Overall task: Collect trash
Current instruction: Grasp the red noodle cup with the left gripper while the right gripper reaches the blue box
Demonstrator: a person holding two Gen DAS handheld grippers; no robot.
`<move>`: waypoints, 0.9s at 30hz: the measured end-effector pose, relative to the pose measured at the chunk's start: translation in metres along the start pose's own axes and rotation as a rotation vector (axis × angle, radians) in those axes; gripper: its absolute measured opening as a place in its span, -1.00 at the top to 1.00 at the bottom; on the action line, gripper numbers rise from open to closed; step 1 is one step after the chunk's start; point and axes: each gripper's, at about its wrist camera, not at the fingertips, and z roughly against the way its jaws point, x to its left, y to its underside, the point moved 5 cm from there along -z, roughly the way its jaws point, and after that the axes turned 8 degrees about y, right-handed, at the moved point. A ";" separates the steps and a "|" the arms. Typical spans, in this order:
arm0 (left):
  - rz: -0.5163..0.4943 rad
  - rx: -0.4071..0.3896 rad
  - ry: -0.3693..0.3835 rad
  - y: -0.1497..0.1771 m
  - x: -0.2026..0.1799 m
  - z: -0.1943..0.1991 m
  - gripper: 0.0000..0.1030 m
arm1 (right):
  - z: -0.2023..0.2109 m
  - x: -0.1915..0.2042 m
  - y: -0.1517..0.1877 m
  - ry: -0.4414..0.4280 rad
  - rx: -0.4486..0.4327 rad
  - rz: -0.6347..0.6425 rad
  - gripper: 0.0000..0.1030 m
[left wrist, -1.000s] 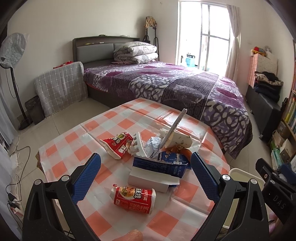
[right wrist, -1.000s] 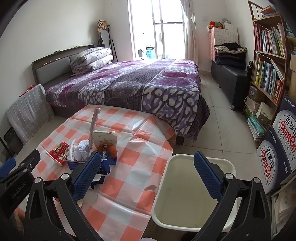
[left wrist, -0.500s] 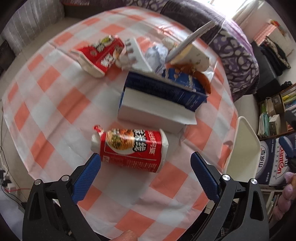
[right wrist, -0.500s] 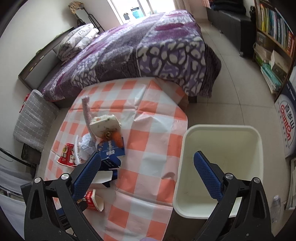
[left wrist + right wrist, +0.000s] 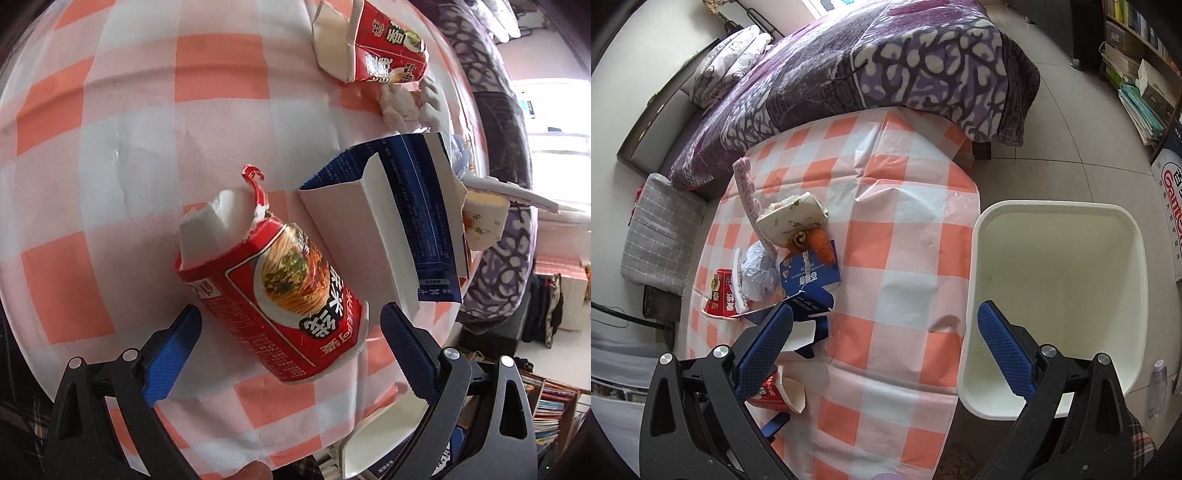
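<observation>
Partly behind right claw [image 5: 882, 341]: red noodle cup [image 5: 775, 397].

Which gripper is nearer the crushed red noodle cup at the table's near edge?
Left. The left gripper straddles the noodle cup, jaws open; the right gripper hangs between table and bin.

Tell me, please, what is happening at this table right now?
A person is clearing trash off a table with an orange-checked cloth. The left hand-held gripper is open and poised around a torn red noodle cup lying on its side, not yet closed on it. The right hand-held gripper is open and empty, held above the table edge beside a white bin, which looks empty. A blue carton, another red noodle cup and crumpled paper remain on the table.
</observation>
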 end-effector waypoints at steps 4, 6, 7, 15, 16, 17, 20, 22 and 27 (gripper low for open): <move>-0.089 -0.015 -0.015 -0.004 -0.003 0.009 -0.39 | -0.012 0.006 -0.001 0.017 0.017 0.048 -0.87; -0.123 0.016 -0.010 -0.005 -0.001 0.012 -0.19 | -0.019 0.010 0.002 0.009 0.044 0.053 -0.87; -0.140 0.029 -0.011 -0.005 0.001 0.012 -0.16 | -0.023 0.012 0.005 0.005 0.060 0.048 -0.87; -0.351 -0.004 -0.015 -0.024 -0.010 0.051 -0.08 | -0.034 0.058 0.025 0.027 0.037 0.240 -0.87; -0.383 -0.021 -0.031 -0.028 -0.015 0.058 -0.08 | -0.035 0.069 0.029 0.039 0.010 0.320 -0.87; -0.412 -0.037 -0.047 -0.033 -0.016 0.066 -0.08 | -0.035 0.078 0.033 0.047 -0.014 0.395 -0.87; -0.463 -0.100 -0.076 -0.049 -0.015 0.093 -0.08 | -0.041 0.111 0.051 0.069 -0.084 0.642 -0.86; -0.490 -0.138 -0.101 -0.060 -0.011 0.108 -0.08 | -0.046 0.130 0.065 0.071 -0.119 0.797 -0.86; -0.476 -0.125 -0.092 -0.071 -0.007 0.109 -0.08 | -0.067 0.164 0.101 0.108 -0.146 1.091 -0.84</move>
